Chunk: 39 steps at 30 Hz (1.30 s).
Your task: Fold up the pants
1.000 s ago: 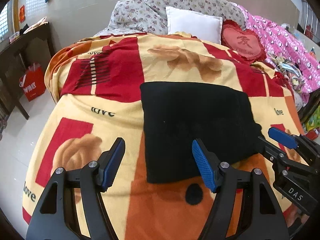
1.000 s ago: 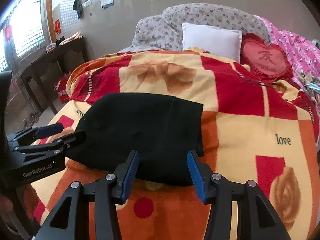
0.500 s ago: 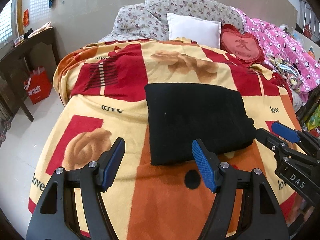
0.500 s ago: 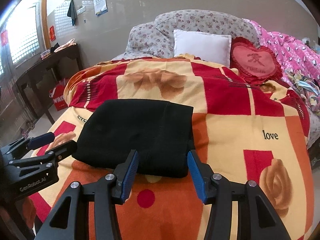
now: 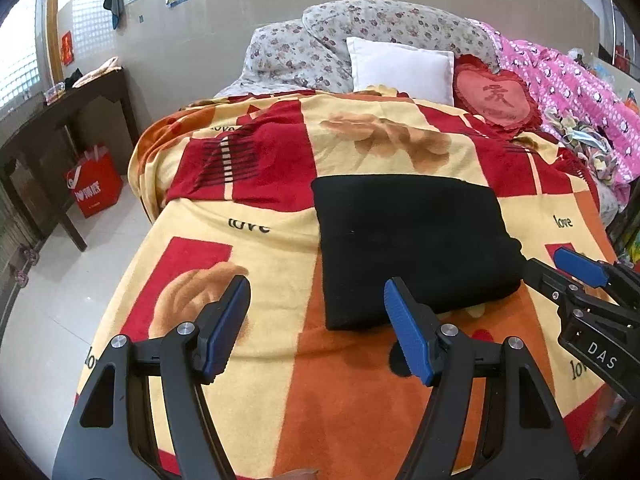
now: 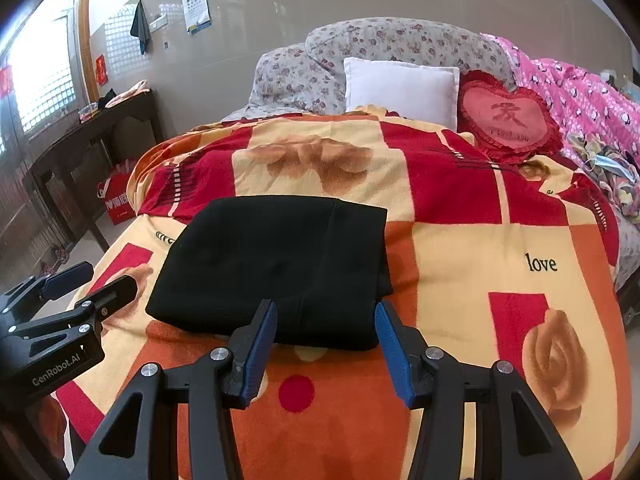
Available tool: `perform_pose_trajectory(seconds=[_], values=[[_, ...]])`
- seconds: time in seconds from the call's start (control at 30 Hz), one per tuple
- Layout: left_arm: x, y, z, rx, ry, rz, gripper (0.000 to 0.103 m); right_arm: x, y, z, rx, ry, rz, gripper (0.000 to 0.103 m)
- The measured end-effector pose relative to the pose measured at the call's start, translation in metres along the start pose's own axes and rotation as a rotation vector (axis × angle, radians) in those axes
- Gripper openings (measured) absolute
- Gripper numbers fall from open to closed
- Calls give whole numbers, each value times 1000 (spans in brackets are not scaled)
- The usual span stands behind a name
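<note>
A: Starting left: dark wooden desk against the wall, red paper shopping bag on the floor under it.

B: Left gripper?

A: Jaws spread wide, nothing between them, held above the patterned red, orange and cream fleece blanket near the bed's foot. Its right blue pad overlaps the near edge of the pants in the left wrist view; contact, cannot tell.

B: Pants location?

A: Folded black fabric pants, a flat rectangular stack lying on the blanket, mid-bed, between the two grippers. In the right wrist view the stack sits just ahead of the right gripper.

B: Right gripper state?

A: Jaws spread too, empty, tips at the stack's near edge, not pinching it.

B: Further right?

A: White square pillow and red heart-shaped cushion at the head of the bed, against grey floral bedding. Pink printed quilt along the far right side.
</note>
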State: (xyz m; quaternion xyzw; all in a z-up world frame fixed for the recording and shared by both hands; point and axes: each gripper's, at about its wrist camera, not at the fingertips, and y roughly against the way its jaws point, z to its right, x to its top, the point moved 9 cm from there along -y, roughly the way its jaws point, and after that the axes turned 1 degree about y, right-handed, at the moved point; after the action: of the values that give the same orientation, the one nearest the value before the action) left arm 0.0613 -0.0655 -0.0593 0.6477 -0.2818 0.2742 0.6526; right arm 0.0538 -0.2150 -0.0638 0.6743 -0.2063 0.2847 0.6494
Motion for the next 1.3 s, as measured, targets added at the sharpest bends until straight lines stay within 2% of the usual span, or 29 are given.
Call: perform_pose_trajectory(seconds=[1.3], values=[[-7, -19, 3, -10, 0, -20, 69, -5, -17, 4, -7, -9, -43, 49]])
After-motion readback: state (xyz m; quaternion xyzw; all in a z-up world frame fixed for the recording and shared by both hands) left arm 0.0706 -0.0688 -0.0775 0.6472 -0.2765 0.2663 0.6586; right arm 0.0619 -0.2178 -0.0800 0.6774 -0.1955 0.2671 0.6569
